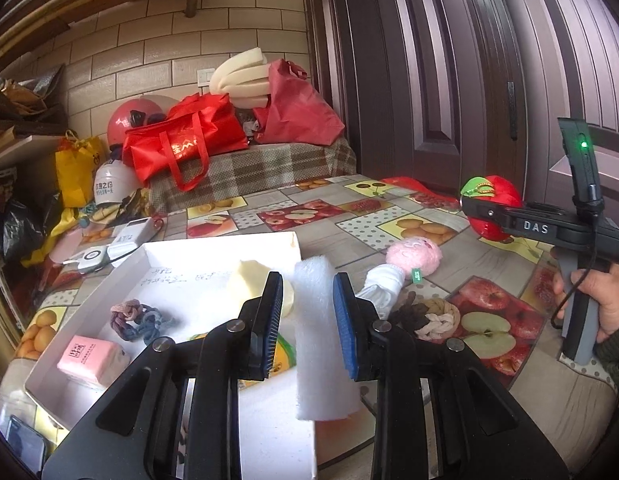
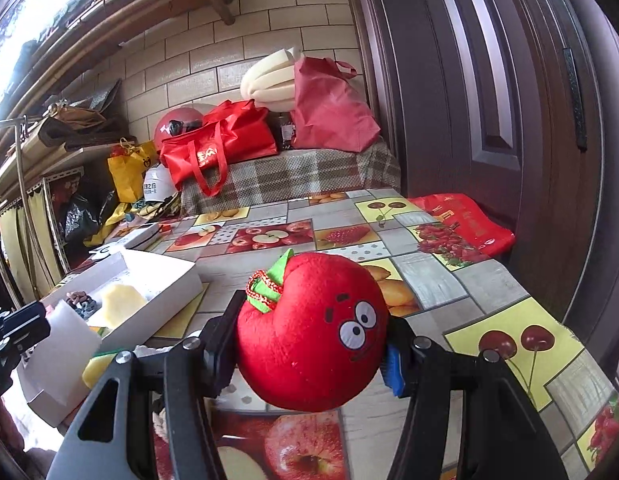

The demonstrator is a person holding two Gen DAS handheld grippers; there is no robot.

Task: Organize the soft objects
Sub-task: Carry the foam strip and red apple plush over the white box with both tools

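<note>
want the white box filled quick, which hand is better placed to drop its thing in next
Left. Its tongs hold the white foam strip right at the white box. The right tongs hold the red plush apple farther off over the table.

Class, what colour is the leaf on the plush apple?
Green leaf with sparkly red trim, clearest in the right wrist view.

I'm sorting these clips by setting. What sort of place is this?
Most likely a lived-in home, perhaps an entry or storage corner. A table under a fruit-print cover stands by a dark panelled door, with shopping bags and a red helmet piled against a tiled wall.
</note>
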